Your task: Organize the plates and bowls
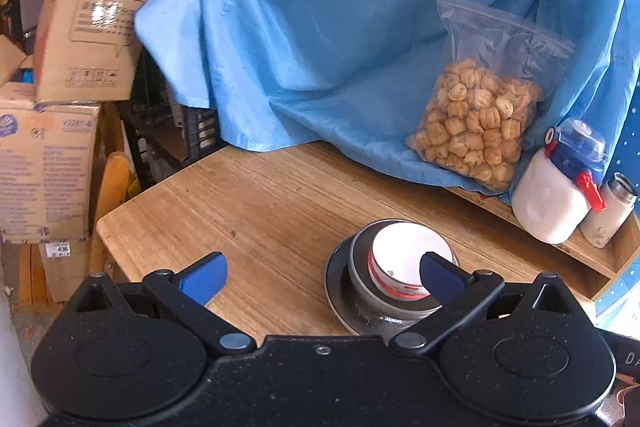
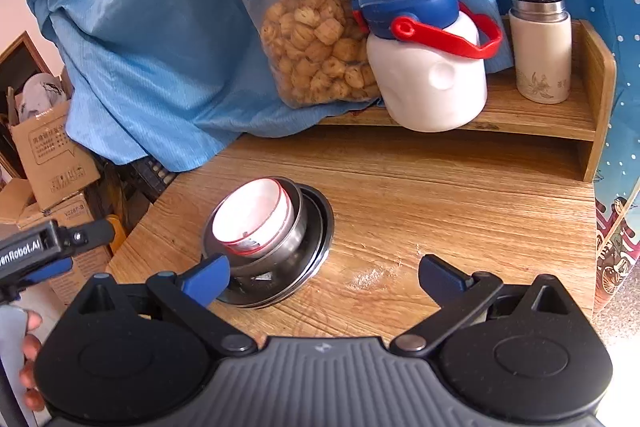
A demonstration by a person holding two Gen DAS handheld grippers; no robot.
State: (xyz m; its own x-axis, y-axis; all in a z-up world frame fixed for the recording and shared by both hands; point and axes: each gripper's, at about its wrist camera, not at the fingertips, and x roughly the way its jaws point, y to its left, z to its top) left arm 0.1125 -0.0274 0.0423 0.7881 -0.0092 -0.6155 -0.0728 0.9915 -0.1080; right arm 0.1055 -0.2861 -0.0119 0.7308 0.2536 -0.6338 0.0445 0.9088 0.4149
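Near the left edge of the wooden tabletop [image 2: 440, 195] stands a nested stack: a white bowl with a red rim band [image 2: 252, 215] sits inside a steel bowl [image 2: 280, 243], which rests on a steel plate [image 2: 316, 227], possibly more than one plate. In the left wrist view the same white bowl [image 1: 404, 255], steel bowl [image 1: 360, 279] and plate [image 1: 336, 287] lie close in front of the left gripper [image 1: 322, 277], whose jaws are spread wide and hold nothing; its right fingertip [image 1: 438, 277] overlaps the white bowl's rim in the picture, though contact cannot be judged. The right gripper [image 2: 324, 279] also has its jaws spread and empty, with its left fingertip [image 2: 208, 281] just beside the stack's near side. The left gripper [image 2: 48, 251] shows at the left border of the right wrist view, with part of a hand [image 2: 30, 355] below it. Along the tabletop's far edge runs a low wooden shelf [image 2: 520, 119] carrying a white bottle with a blue lid and red handle [image 2: 428, 67] and a white steel-topped flask [image 2: 542, 47]. A clear bag of biscuits [image 2: 312, 47] leans against blue cloth [image 2: 140, 27] at the far side. Cardboard boxes [image 1: 80, 35] are stacked beyond the left edge.
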